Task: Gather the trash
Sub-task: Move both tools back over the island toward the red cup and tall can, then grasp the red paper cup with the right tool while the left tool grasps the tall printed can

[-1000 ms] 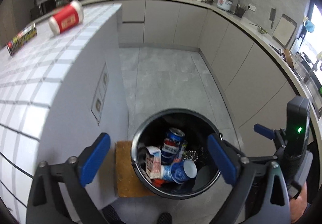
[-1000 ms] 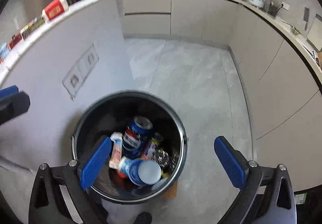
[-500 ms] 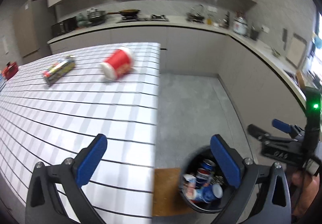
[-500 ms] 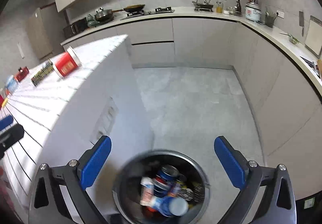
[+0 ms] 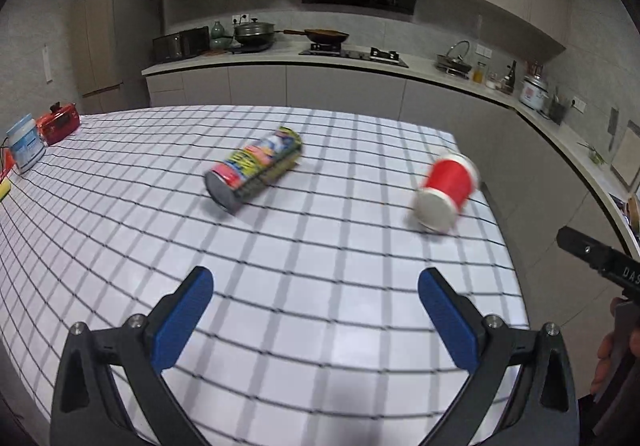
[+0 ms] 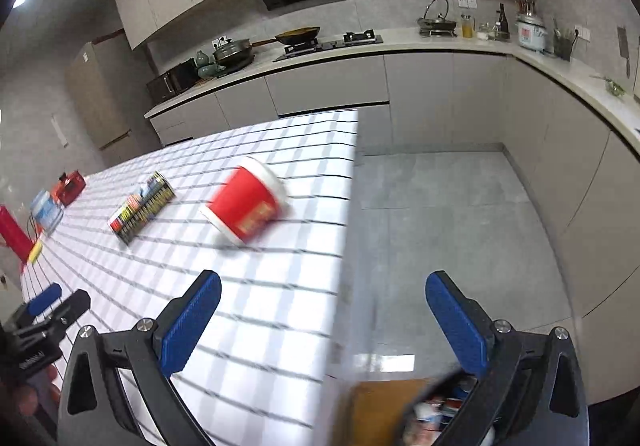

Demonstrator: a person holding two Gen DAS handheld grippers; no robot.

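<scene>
A red paper cup [image 5: 446,189] lies on its side near the right edge of the checked table [image 5: 304,286]. A colourful tube-shaped can [image 5: 252,169] lies on its side at the table's middle. Both also show in the right wrist view: the cup [image 6: 246,205] and the can [image 6: 142,207]. My left gripper [image 5: 316,310] is open and empty above the table's near part. My right gripper [image 6: 322,320] is open and empty over the table's right edge. The dark trash bin [image 6: 436,410] with trash in it shows at the bottom, partly hidden by the right gripper.
A white tub [image 5: 25,143] and a red box [image 5: 58,121] stand at the table's far left. A brown board [image 6: 372,410] lies beside the bin. Grey floor [image 6: 460,226] spreads right of the table. Kitchen counters line the back and right.
Both grippers rose from over the bin and swung left toward the table top. The bin left the left wrist view; the cup and can now lie ahead.
</scene>
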